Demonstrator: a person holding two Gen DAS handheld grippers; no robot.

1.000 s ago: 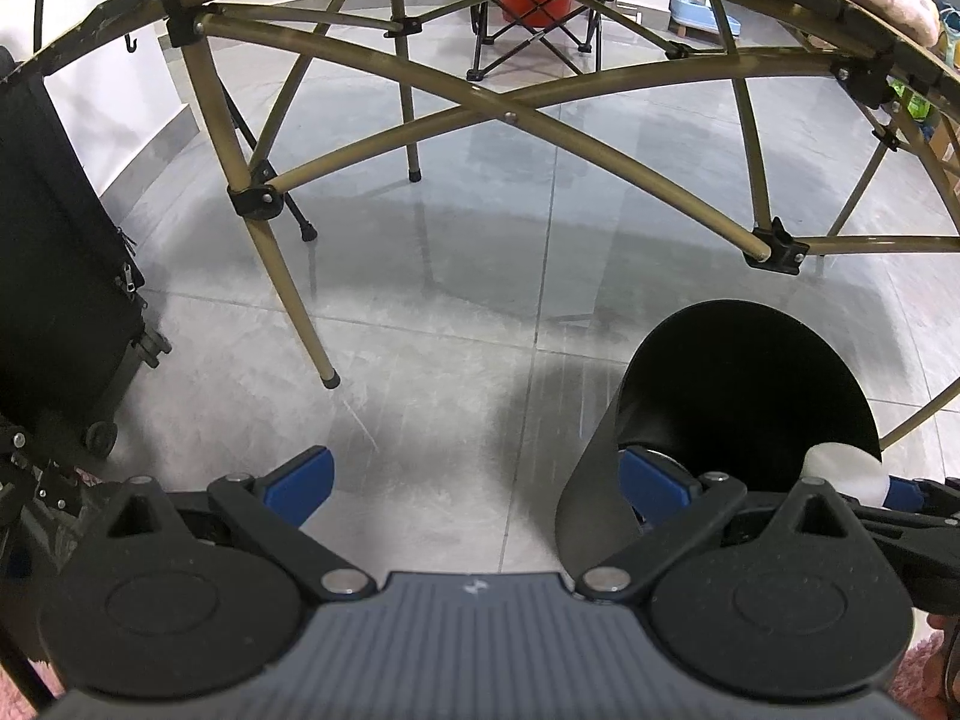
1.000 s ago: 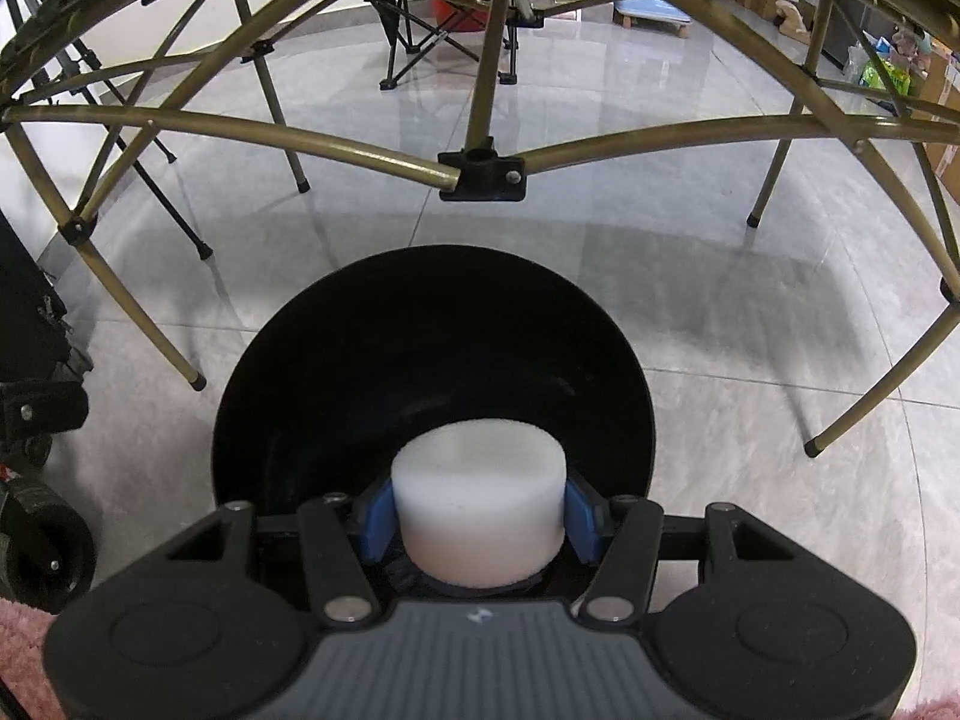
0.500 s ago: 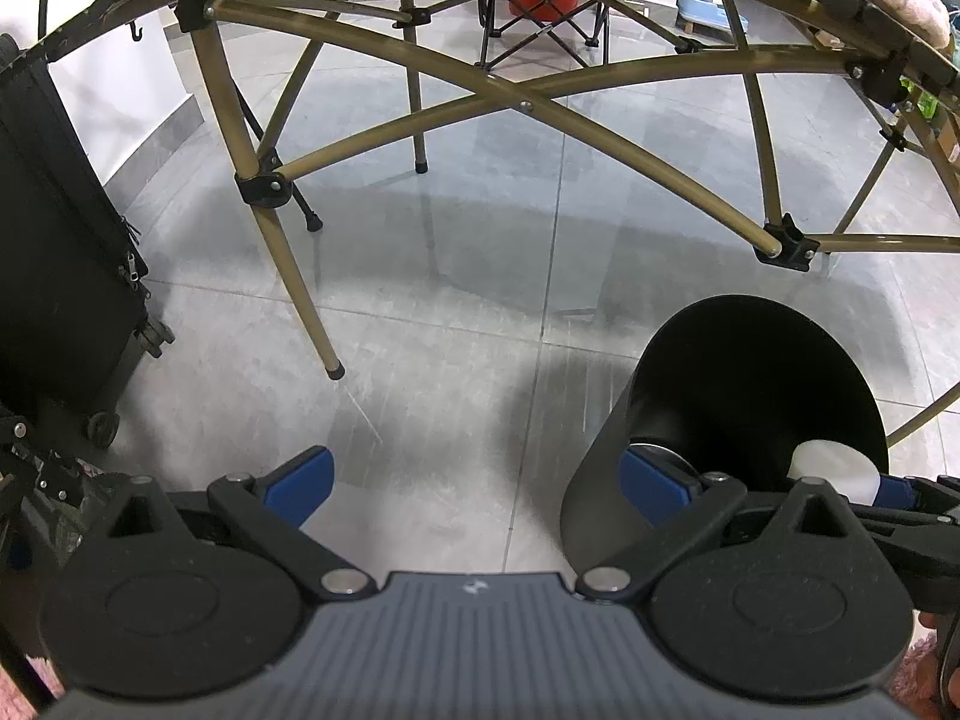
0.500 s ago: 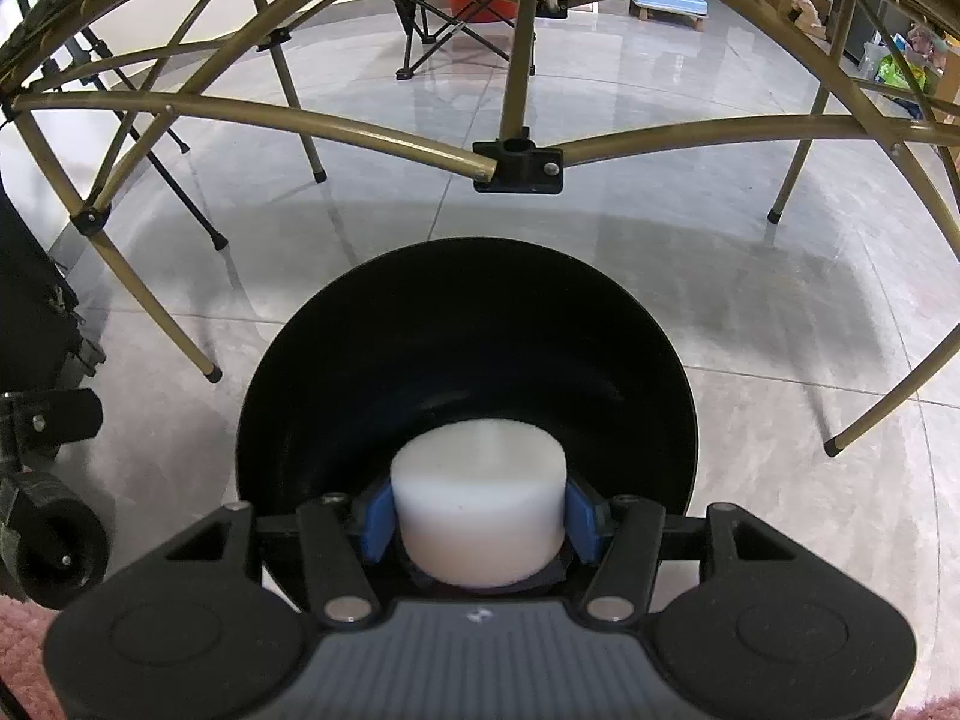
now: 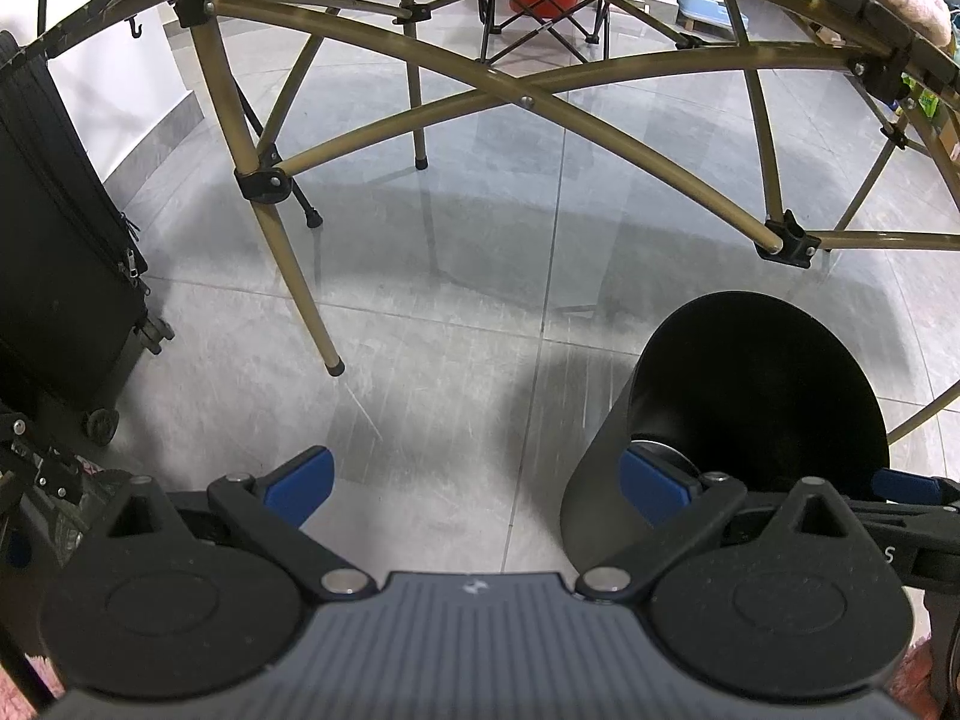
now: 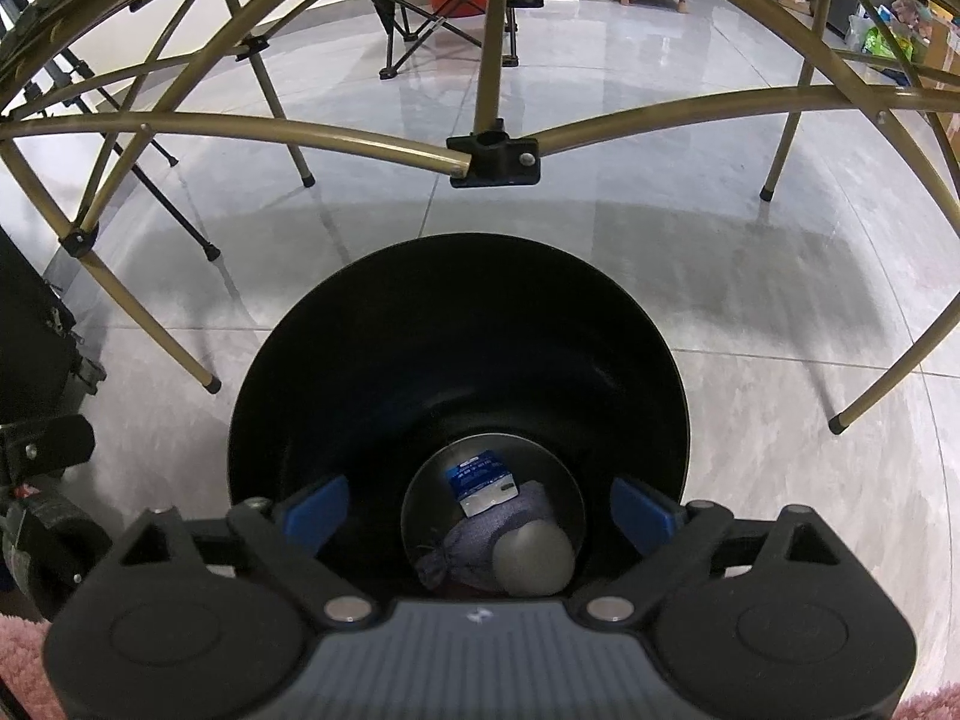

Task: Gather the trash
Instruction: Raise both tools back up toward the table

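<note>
**White foam cylinder dropped into the black bin**

A second ago the white foam cylinder [image 6: 531, 558] was clamped between the blue pads of the right gripper [image 6: 480, 507] above the black bin [image 6: 600, 324]. The jaws have just been opening and are now spread wide, with nothing between them. The cylinder is seen lying at the bottom of the bin, on a crumpled purple bag [image 6: 480, 531], beside a small blue and white carton [image 6: 480, 480].

The left gripper [image 5: 474, 480] is held wide apart and empty, just left of the bin, one pad overlapping its rim. Olive folding table legs [image 5: 288, 276] cross the grey tiled floor [image 5: 456, 372] behind. A black suitcase [image 5: 54, 252] stands at the left.
</note>
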